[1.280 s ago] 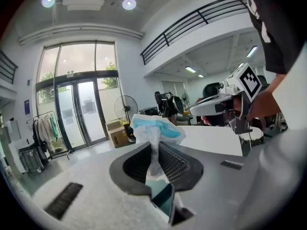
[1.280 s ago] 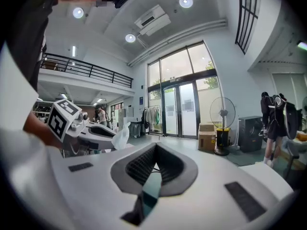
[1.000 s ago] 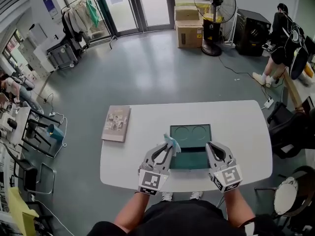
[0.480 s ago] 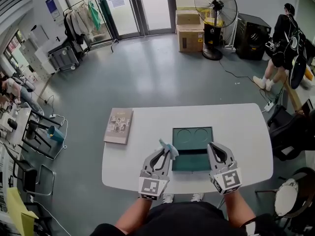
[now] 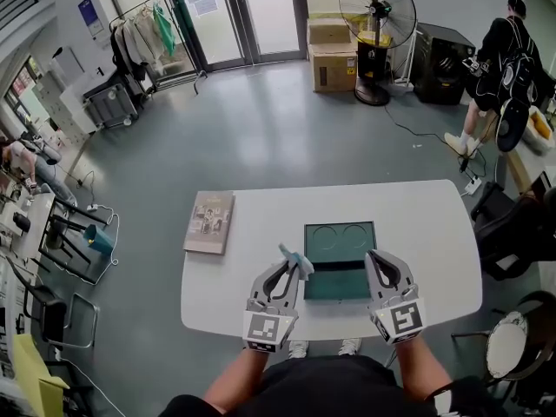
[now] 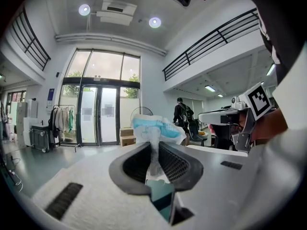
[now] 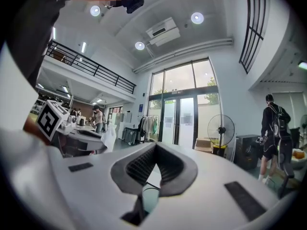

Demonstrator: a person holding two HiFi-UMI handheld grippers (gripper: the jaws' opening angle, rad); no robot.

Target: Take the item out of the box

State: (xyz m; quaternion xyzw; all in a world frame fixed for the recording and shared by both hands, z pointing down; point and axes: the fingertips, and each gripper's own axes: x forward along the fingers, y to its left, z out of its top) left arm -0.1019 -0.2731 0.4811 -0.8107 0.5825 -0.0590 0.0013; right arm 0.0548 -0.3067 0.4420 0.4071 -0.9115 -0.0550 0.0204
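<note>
Left claw (image 6: pixel 154 146) is pinching a little light-blue and white packet (image 6: pixel 156 129). The pads are pressed on its narrow lower half, and the wider crinkly end fans out past the tips. Its long axis runs straight along the slot between the jaws, so it points the same way the claw does, away from the person. There's some print on the blue part but I can't read it, and the bit down inside the jaws is mostly hidden by the dark pads.

From the head view, the left claw (image 5: pixel 298 270) has the packet (image 5: pixel 294 257) sitting just off the left edge of the dark green box (image 5: pixel 338 283). It's clear of the inside, though I can't tell how high it sits above the white desk (image 5: pixel 434 224). The box is open, and the far half shows two round recesses.

The right claw (image 5: pixel 372 258) is at the box's right edge. In its own view the right claw (image 7: pixel 154 147) has its tips pressed together with nothing between them.

Further out, a booklet (image 5: pixel 208 221) lies flat near the desk's left end, well apart from the box. Past that there's grey floor, a standing fan (image 5: pixel 378 11) by the glass doors (image 5: pixel 239 11), and a person (image 5: pixel 504 59) partly cut off at the right edge.
</note>
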